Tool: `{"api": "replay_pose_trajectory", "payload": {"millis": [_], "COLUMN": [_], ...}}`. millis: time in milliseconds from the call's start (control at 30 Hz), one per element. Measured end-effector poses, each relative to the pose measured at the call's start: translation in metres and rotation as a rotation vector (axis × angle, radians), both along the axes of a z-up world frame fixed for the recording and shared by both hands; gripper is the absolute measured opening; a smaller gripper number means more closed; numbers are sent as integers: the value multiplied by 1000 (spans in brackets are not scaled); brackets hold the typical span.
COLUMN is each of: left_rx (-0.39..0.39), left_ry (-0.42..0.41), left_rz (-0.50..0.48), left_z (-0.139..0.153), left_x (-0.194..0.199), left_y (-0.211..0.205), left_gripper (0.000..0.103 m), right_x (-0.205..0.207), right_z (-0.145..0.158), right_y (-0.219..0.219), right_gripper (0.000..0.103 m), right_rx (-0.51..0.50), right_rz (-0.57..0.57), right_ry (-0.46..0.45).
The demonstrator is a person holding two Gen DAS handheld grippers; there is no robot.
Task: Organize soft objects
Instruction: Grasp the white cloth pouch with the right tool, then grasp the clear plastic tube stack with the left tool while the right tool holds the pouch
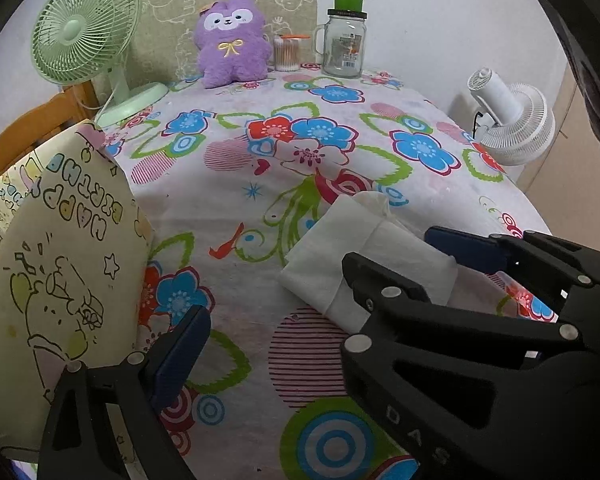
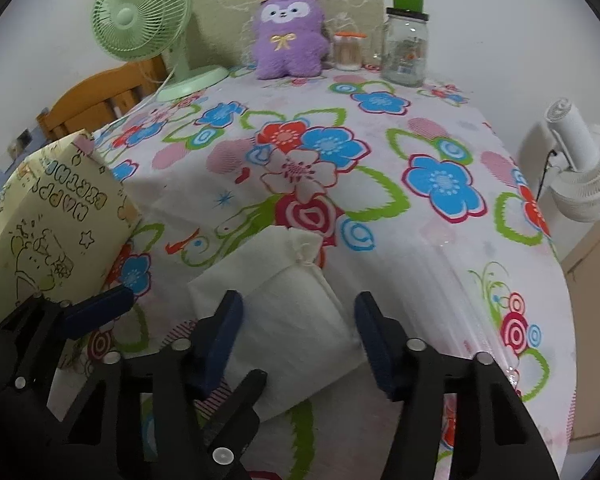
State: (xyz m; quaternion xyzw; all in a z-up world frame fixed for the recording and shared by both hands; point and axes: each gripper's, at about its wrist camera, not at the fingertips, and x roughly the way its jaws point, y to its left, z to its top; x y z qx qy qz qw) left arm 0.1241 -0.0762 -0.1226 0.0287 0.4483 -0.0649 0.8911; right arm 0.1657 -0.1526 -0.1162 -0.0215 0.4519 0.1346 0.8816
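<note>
A folded white cloth bag (image 1: 360, 252) lies on the flowered tablecloth (image 1: 260, 152); it also shows in the right wrist view (image 2: 296, 320). My right gripper (image 2: 296, 340) is open, its blue-padded fingers on either side of the bag's near end. In the left wrist view the right gripper (image 1: 400, 260) shows at the right, over the bag. My left gripper (image 1: 276, 320) is open and holds nothing, left of the bag; only its left finger (image 1: 180, 352) is plain to see. A purple plush toy (image 1: 232, 40) sits at the back of the table.
A cream "Happy Birthday" gift bag (image 1: 60, 272) stands at the left. A green fan (image 1: 84, 28), a swab jar (image 1: 288, 52) and a glass mug jar (image 1: 344, 44) stand at the back. A white fan (image 1: 512, 120) is at the right edge.
</note>
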Motion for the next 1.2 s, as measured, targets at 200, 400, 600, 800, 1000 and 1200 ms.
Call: {"api": "replay_pose_trajectory", "payload": {"millis": [200,400,600,800,1000,1200], "left_rx": [5,52,70,56,33,-2], "left_ry": [1,-39,-52,-60,-71,-64], "left_rz": [-7,-31,-67,-102,-141,-173], "left_z": [-1,1,5,16,29,37], "left_x": [-1,-13,-17,-21,-18,-9], "left_y": [0,-6,-14,-29,-49,-73], "left_gripper": [96,96,96,96,96,96], "right_x": [-6,-21,-32,-41,-46,-44], "right_z": [3,4,11,26,39,48], "right_y": [1,-7,-17,-34,-64,-93], "right_gripper": [33,21,20,19,19,19], "right_rx": [-43,-46,-38,-38,-14,4], "right_rz": [7,-20,-57,-112,-195,-266], "right_ry": [-31,-56,-92,-139,-176,-200]}}
